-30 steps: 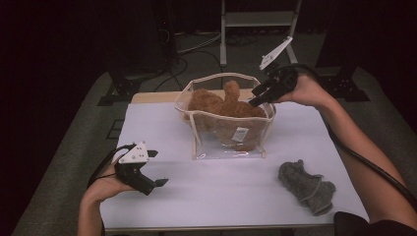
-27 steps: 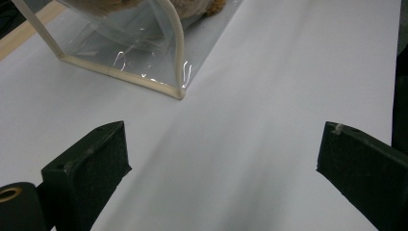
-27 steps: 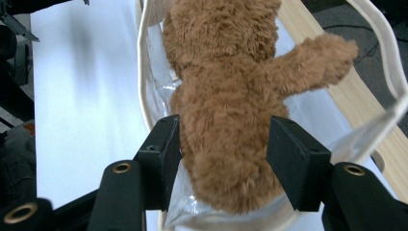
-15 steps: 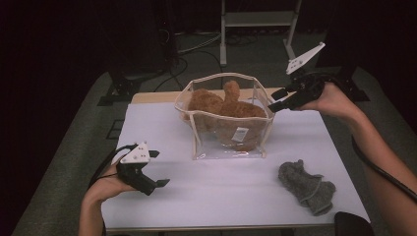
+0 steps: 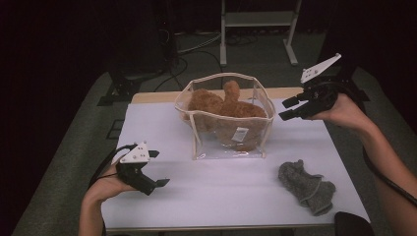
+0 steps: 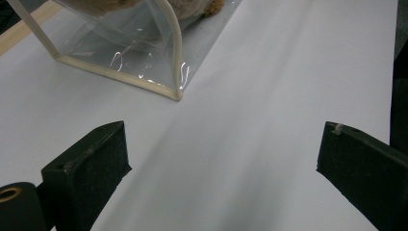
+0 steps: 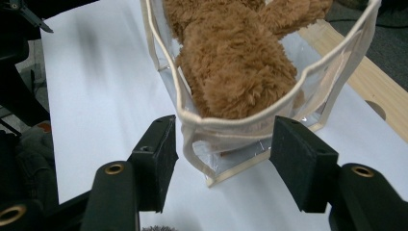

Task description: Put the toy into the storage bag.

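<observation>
A clear bag (image 5: 209,145) with cream trim stands open-topped at the middle of the white table (image 5: 221,191). A brown plush toy (image 5: 221,105) lies inside it. My right gripper (image 5: 291,109) hovers just right of the bag's rim, apart from it. Its jaws have just been opening and are open, with nothing pressed between them. In the right gripper view my gripper (image 7: 223,144) faces the bag's rim (image 7: 231,122) and the plush (image 7: 235,62). My left gripper (image 5: 160,184) rests open at the front left. In its own view the left gripper (image 6: 221,139) is wide apart over bare table, the bag's corner (image 6: 120,57) ahead.
A grey fuzzy toy (image 5: 306,187) lies on the table at the front right. A wooden strip (image 5: 152,97) runs along the table's far edge. A metal stand (image 5: 255,19) and cables are on the floor behind. A dark object (image 5: 351,223) sits at the front right corner.
My right gripper has moved right, away from the bag's top rim, and its jaws stand wider. The left gripper, bag and grey toy have stayed put.
</observation>
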Demonstrator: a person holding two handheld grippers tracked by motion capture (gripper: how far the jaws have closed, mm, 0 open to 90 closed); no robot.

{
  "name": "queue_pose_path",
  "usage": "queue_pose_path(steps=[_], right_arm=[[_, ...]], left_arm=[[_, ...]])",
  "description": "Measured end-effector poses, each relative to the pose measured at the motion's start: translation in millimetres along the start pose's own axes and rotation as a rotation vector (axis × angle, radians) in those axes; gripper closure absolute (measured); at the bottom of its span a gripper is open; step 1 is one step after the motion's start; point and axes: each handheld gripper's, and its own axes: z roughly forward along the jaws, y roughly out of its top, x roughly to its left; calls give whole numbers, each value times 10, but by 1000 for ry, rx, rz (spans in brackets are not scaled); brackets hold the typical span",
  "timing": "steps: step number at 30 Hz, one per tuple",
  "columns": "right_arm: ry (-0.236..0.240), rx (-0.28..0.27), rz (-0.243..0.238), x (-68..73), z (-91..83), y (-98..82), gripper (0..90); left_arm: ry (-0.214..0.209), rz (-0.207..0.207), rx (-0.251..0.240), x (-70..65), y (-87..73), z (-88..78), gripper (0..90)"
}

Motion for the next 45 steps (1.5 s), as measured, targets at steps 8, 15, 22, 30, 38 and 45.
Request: queue_pose_path(steps=[8, 15, 22, 30, 38, 45], right_arm=[[5, -16, 23, -5, 19, -183, 392], [16, -22, 50, -27, 83, -373, 382], [23, -35, 64, -25, 134, -500, 371], [32, -38, 94, -24, 221, -664, 352], [37, -34, 116, -14, 296, -828, 335], [40, -29, 129, 9, 376, -973, 318]], left_arm=[[-3, -4, -1, -3, -1, 5, 32], [2, -5, -6, 0, -2, -7, 32], [2, -9, -6, 0, -5, -6, 32], [2, -13, -5, 2, -9, -14, 32], [5, -13, -8, 3, -8, -18, 32], [8, -16, -12, 2, -11, -26, 32]])
